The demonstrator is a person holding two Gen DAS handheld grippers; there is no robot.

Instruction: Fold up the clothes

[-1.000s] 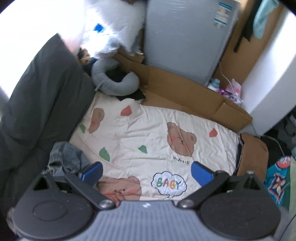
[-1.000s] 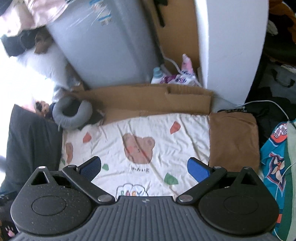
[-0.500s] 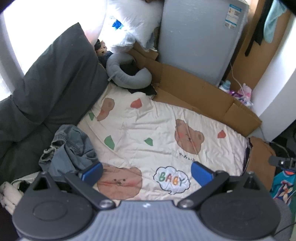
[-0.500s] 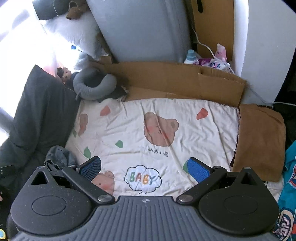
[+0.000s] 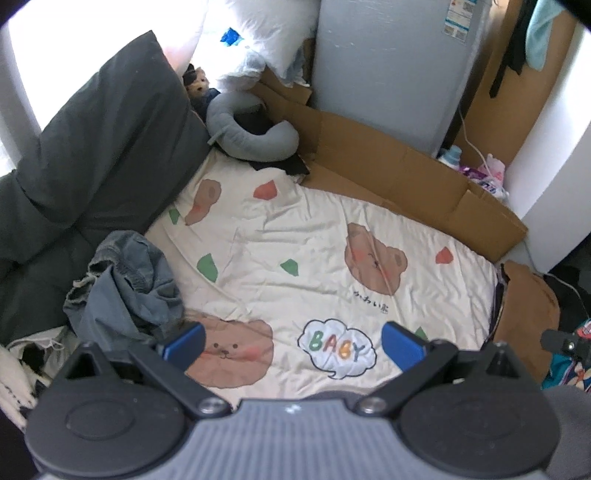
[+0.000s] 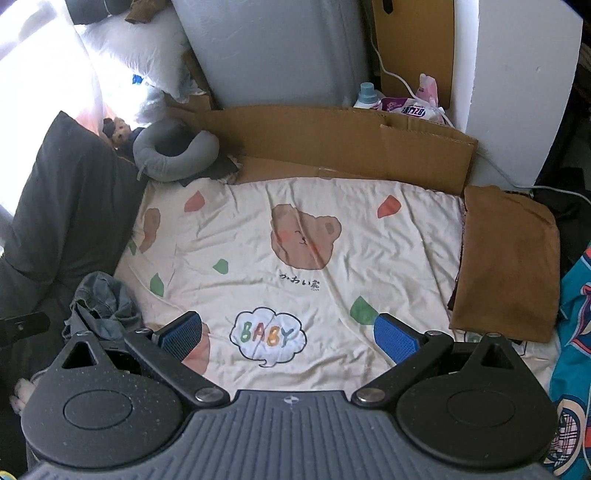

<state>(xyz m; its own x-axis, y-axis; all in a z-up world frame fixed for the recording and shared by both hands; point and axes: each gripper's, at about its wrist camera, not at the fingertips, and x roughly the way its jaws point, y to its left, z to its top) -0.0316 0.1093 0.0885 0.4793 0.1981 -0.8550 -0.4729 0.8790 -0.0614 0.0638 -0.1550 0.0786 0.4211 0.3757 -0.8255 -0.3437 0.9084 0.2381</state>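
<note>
Far left, a dark grey cushion (image 5: 107,147) leans at the bed's edge. Just in front of it a crumpled grey-blue garment (image 5: 125,288) lies in a heap at the left margin of the bedsheet (image 5: 295,236), part on the sheet, unfolded; in the right wrist view the same heap (image 6: 101,301) sits just past the left blue pad. Left claw (image 5: 291,345): jaws wide apart, gripping nothing, over the near edge of the sheet; its left pad sits beside the garment, contact unclear. Behind, a small doll (image 5: 197,83) and a grey neck pillow (image 5: 251,136) at the head corner, a white pillow (image 5: 269,33) above. The sheet is cream with bear faces, green and red patches; a cloud patch reads "BABY" (image 6: 267,334) in coloured letters, and small dark script under the middle bear is too small to read. Right claw (image 6: 290,338): jaws wide apart, gripping nothing, over the "BABY" patch. Flattened cardboard (image 6: 332,144) edges the far side, a grey cabinet (image 6: 273,48) behind it with a label too small to read. Right of that, a blue-capped bottle (image 6: 366,95) and a pink-white packet (image 6: 410,107), print not legible. Far right, a folded brown cloth (image 6: 508,258) lies touching the sheet's right edge.
</note>
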